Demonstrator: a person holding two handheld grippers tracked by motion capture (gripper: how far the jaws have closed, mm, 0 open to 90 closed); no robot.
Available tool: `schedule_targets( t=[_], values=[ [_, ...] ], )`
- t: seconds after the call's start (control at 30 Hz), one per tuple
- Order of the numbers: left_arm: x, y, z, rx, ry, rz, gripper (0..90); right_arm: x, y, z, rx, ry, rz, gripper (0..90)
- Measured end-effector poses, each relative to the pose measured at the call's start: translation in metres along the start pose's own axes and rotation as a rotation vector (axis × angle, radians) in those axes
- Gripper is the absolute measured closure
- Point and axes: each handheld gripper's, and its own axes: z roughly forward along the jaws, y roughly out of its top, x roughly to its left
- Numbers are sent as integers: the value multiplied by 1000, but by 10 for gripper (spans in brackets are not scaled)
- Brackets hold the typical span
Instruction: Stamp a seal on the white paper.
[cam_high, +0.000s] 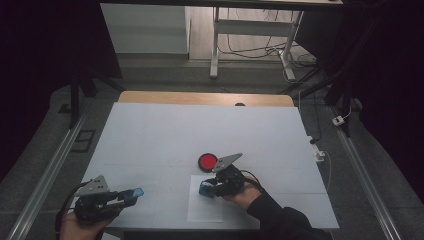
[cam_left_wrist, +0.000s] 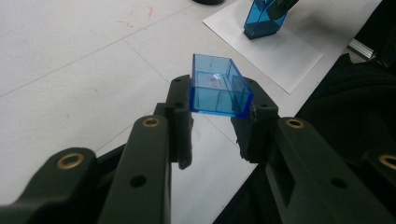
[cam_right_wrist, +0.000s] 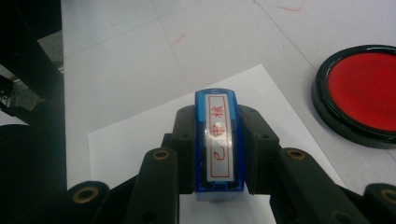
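Left jaws clamp a blue cap (cam_left_wrist: 217, 88) near the table edge; right jaws seemingly pin a stamp (cam_right_wrist: 219, 140) on paper (cam_right_wrist: 140, 140).

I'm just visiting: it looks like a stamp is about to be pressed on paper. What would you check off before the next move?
1. Right gripper clamped on the blue stamp: ok.
2. Left gripper holds the clear blue cap away from the stamp: ok.
3. Stamp over the white paper sheet: ok.
4. Stamp touching the paper: cannot tell.
5. Red ink pad uncovered, lying beside the paper: ok.
6. Stamp face inked: cannot tell, it faces down.
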Motion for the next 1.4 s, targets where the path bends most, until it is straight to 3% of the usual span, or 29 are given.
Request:
schedule_targets(
  t=[0.23,0.63,0.77,1.17,1.4],
  values=[
    [0,0,0,1,0,0,686,10,2,1,27,-59,-74,701],
    [0,0,1,2,1,1,686,24,2,3,34,-127,-151,701],
    [0,1,1,2,0,1,686,23,2,3,32,-125,-145,701],
    [0,0,1,3,-1,1,686,9,-1,1,2,-49,-43,700],
    [0,0,1,2,-1,0,686,12,0,1,8,-62,-56,697]
  ],
)
